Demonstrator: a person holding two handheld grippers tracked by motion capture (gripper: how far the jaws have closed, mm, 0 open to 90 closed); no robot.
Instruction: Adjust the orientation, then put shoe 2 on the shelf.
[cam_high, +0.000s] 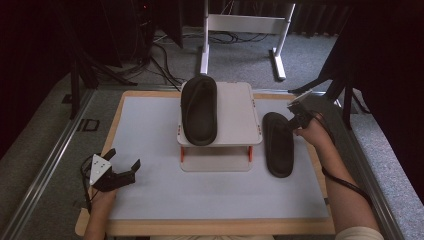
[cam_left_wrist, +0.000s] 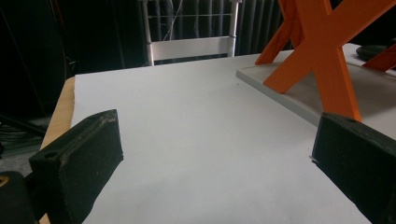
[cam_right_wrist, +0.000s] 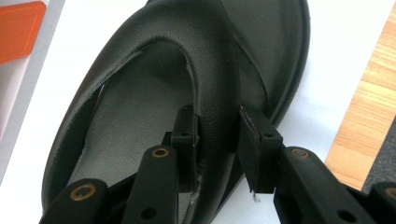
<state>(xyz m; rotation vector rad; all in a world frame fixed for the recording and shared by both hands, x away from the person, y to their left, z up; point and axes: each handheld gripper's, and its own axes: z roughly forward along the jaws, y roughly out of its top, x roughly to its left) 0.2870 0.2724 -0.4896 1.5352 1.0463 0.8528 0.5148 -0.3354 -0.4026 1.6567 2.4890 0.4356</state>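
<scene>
Two black slippers are in play: one lies on the white mat (cam_high: 150, 190) at the right of a small raised stand (cam_high: 235, 112), and its mate (cam_high: 199, 109) already rests on top of that stand. The slipper on the mat (cam_high: 278, 145) has its upper strap (cam_right_wrist: 217, 107) clamped between the jaws of the right gripper (cam_right_wrist: 218, 140), one pad inside the opening and the other on the outer face, near the far end of the shoe. The left gripper (cam_high: 122, 160) rests well apart at the near left of the mat, jaws wide apart with nothing between them. I judge the work to be lifting this second slipper up beside the first. The hold is on soft, bendy material at one end, so the sole may droop and swing when raised, catch the stand's edge, or knock the first slipper. A thin bite could also let the strap slide out mid-lift.
</scene>
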